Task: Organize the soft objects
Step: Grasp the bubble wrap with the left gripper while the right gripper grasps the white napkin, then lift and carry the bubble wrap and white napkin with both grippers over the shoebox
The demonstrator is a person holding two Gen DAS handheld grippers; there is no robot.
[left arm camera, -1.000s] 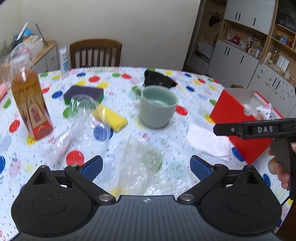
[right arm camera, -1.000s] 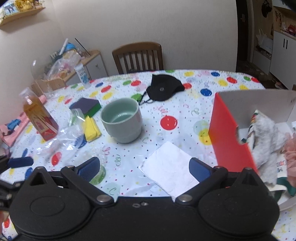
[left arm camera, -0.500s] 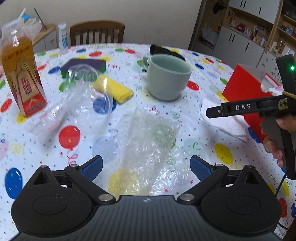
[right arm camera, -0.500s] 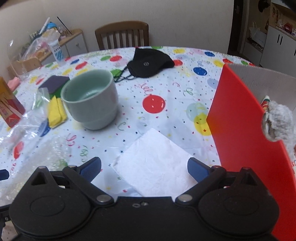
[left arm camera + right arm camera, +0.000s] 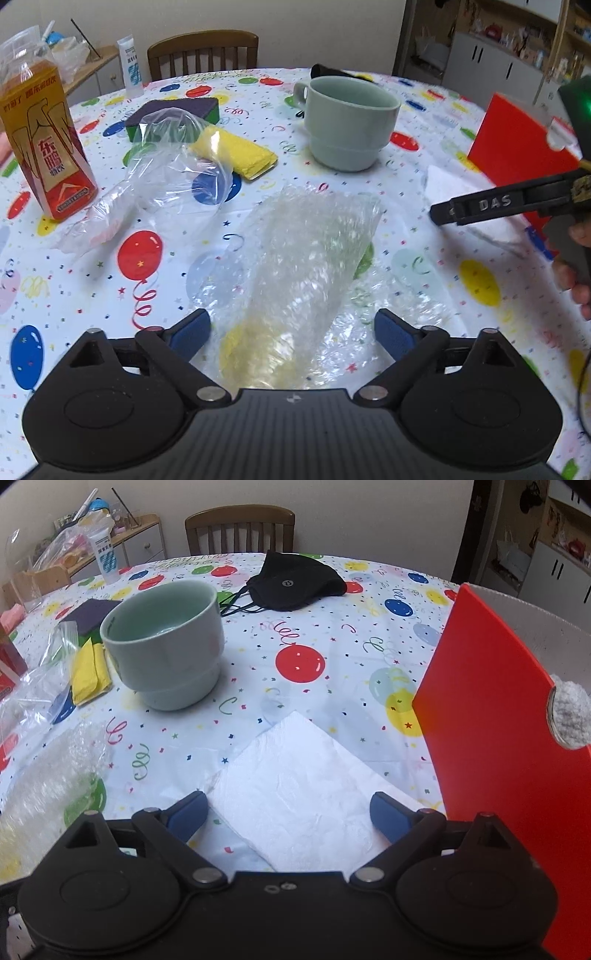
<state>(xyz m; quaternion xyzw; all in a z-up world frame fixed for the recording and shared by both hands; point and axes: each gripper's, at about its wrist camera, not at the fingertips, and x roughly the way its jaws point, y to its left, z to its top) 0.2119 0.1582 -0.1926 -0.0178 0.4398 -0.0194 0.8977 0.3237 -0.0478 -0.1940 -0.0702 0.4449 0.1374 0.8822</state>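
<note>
A clear bubble-wrap sheet (image 5: pixel 303 266) lies flat on the balloon-print tablecloth, its near end between the blue pads of my left gripper (image 5: pixel 291 332). The jaws stand wide and are closing, and the pads are apart from the wrap. A white paper napkin (image 5: pixel 299 794) lies between the pads of my right gripper (image 5: pixel 288 812), whose jaws are also wide and closing without touching it. Farther off lie a clear plastic bag (image 5: pixel 162 184), a yellow cloth (image 5: pixel 236 155), a purple and green sponge (image 5: pixel 173 112) and a black face mask (image 5: pixel 295 579). A red box (image 5: pixel 495 716) at the right holds a grey fuzzy item (image 5: pixel 570 712).
A pale green mug (image 5: pixel 166 646) stands mid-table. An orange drink bottle (image 5: pixel 40 147) stands at the left. A white tube (image 5: pixel 105 555) stands near the far edge by a wooden chair (image 5: pixel 240 528). In the left wrist view the right gripper's side (image 5: pixel 509 203) and a hand show.
Both grippers have sunk toward the table and tilted further down. The bubble wrap and napkin now fill more of each view. Both pairs of jaws have narrowed slightly.
</note>
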